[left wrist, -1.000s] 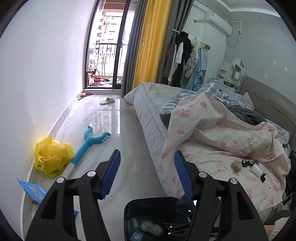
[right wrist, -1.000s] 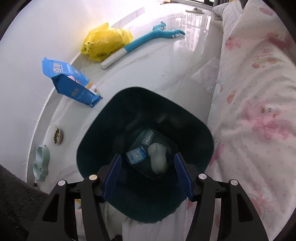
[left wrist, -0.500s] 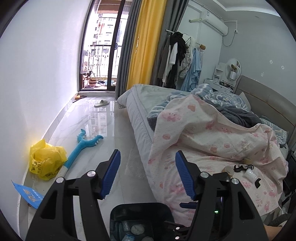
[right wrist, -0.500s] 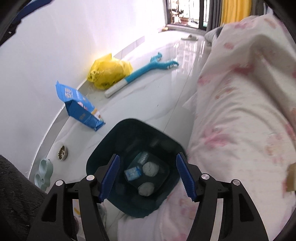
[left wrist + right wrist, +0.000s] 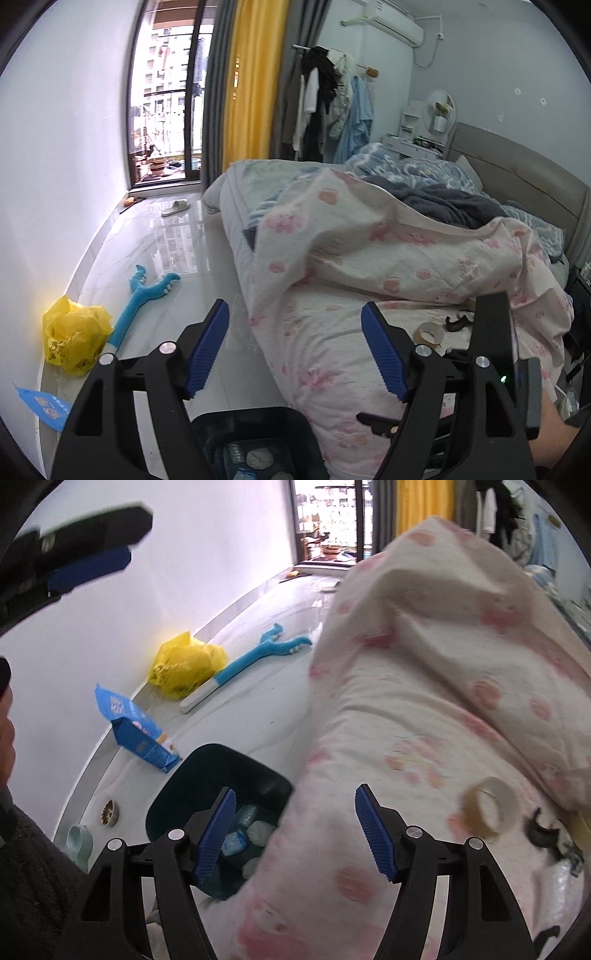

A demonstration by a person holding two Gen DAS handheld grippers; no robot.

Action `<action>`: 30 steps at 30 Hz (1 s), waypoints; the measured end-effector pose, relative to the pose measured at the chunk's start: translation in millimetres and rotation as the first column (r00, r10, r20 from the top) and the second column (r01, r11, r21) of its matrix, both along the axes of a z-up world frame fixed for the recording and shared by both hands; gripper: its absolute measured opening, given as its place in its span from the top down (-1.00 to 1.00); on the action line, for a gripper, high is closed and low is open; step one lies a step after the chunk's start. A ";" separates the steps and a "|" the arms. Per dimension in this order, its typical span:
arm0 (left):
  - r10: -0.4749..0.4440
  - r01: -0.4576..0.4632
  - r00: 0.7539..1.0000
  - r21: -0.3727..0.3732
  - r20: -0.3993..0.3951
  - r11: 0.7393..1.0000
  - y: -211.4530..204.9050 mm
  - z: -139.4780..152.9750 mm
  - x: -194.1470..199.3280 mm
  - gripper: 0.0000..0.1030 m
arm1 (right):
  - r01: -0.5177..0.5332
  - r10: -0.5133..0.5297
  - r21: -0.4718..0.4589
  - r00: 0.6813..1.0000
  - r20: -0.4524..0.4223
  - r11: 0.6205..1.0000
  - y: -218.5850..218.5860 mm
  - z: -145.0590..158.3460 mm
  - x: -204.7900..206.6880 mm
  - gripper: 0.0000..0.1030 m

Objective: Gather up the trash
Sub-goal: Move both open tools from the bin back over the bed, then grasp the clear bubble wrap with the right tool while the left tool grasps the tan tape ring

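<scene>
A dark trash bin (image 5: 221, 775) stands on the floor beside the bed, holding crumpled tissues and blue wrappers (image 5: 255, 830); it also shows in the left wrist view (image 5: 251, 435). A tape roll (image 5: 487, 808) and a black scrap (image 5: 543, 830) lie on the pink-spotted quilt (image 5: 424, 701); the roll shows in the left wrist view (image 5: 428, 332). My right gripper (image 5: 295, 834) is open and empty, over the bed edge and bin. My left gripper (image 5: 295, 350) is open and empty, above the bin and the quilt edge.
A yellow bag (image 5: 188, 664), a blue toy stick (image 5: 255, 664) and a blue packet (image 5: 136, 734) lie on the floor by the white wall. Pet bowls (image 5: 107, 812) sit near the wall. A clothes rack (image 5: 325, 99) stands beyond the bed.
Both grippers have risen and swung right, from over the bin toward the bed. The tape roll has come into the right wrist view.
</scene>
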State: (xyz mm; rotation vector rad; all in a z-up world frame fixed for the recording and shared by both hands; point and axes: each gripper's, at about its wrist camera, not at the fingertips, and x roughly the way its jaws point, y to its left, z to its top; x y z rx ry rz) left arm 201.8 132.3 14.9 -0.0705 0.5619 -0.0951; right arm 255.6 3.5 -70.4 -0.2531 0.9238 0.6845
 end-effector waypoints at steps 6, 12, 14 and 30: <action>-0.037 0.037 0.999 -0.001 -0.024 0.999 -24.8 -8.3 11.9 -0.52 | 0.036 -0.036 -0.002 0.999 0.034 0.999 -31.0 8.6 4.7 -0.33; -0.063 0.063 0.997 -0.009 -0.049 0.998 -43.1 -15.9 19.4 -0.55 | 0.080 -0.080 0.004 0.995 0.058 0.997 -64.5 15.9 10.5 -0.33; -0.074 0.073 0.996 -0.020 -0.059 0.997 -49.0 -18.6 22.1 -0.56 | 0.096 -0.097 0.005 0.993 0.070 0.995 -75.8 18.8 10.7 -0.33; -0.185 0.184 0.976 -0.018 -0.116 0.983 -104.3 -41.6 40.7 -0.66 | 0.219 -0.219 0.005 0.971 0.094 0.976 -159.8 19.5 22.0 -0.35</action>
